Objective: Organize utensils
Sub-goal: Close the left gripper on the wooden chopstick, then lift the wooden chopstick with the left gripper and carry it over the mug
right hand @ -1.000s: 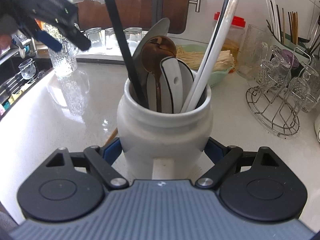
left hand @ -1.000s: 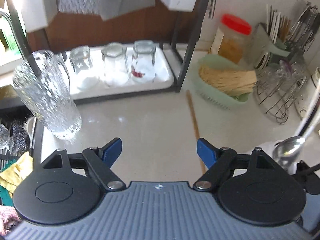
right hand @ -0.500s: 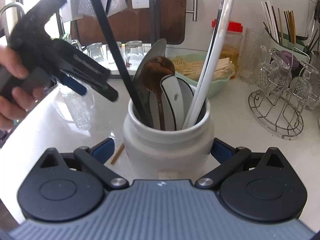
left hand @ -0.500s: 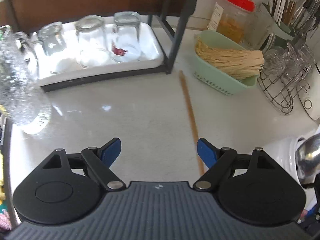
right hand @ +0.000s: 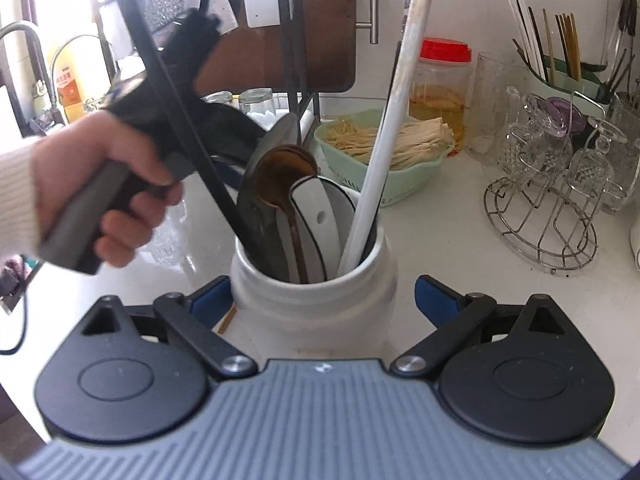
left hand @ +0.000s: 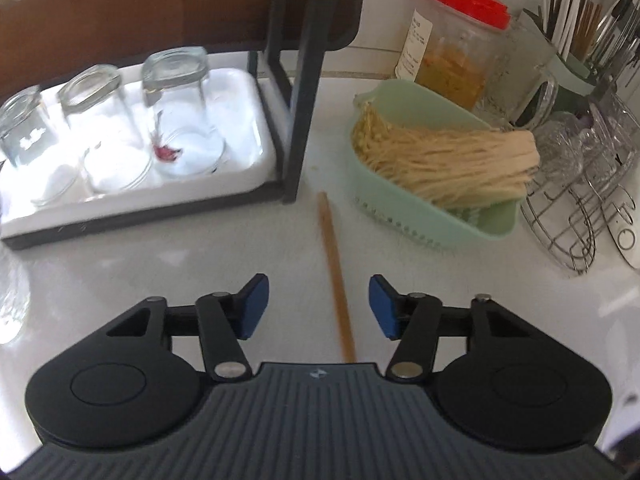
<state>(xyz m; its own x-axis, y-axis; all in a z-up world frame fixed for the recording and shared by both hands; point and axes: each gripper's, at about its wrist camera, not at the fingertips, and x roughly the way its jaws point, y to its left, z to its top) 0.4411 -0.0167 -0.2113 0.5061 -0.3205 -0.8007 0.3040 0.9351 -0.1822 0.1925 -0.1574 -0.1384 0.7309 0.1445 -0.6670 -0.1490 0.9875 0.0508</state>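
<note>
Chopstick (left hand: 334,276) flat on counter (left hand: 160,256), alone, running from near the rack (left hand: 296,128) post back under the left gripper (left hand: 318,306). Sits between the blue pads (left hand: 252,306) now, somewhat nearer the right one, touching neither. A moment ago hugged the right pad's inner edge, with the gap much wider. Have just been closing, those jaws, and stand about half spread around the stick, nothing pinched yet. Looks lower and closer to the counter than a second ago, too, with basket (left hand: 472,228) and rack larger in view.

Jar (right hand: 316,304) upright on the counter, crowded with ladles and long handles, chopstick's near end poking out beside its base on the left. A second ago clamped by the right gripper (right hand: 322,300); no longer. Jaws have opened and since narrowed a little: left pad just beside the jar wall, possibly grazing it, right pad clearly apart. Spread, then, holding nothing. Beyond the jar, a hand (right hand: 108,184) carrying the left gripper, tilted down toward the stick.

Meaning for the task, as a judgement: jar parked and released, pick-up of the stray chopstick under way. Likely next: finish closing, lift, drop into the jar. Risk: thin stick flat on a hard top, easy to roll or slip from the pads.
</note>
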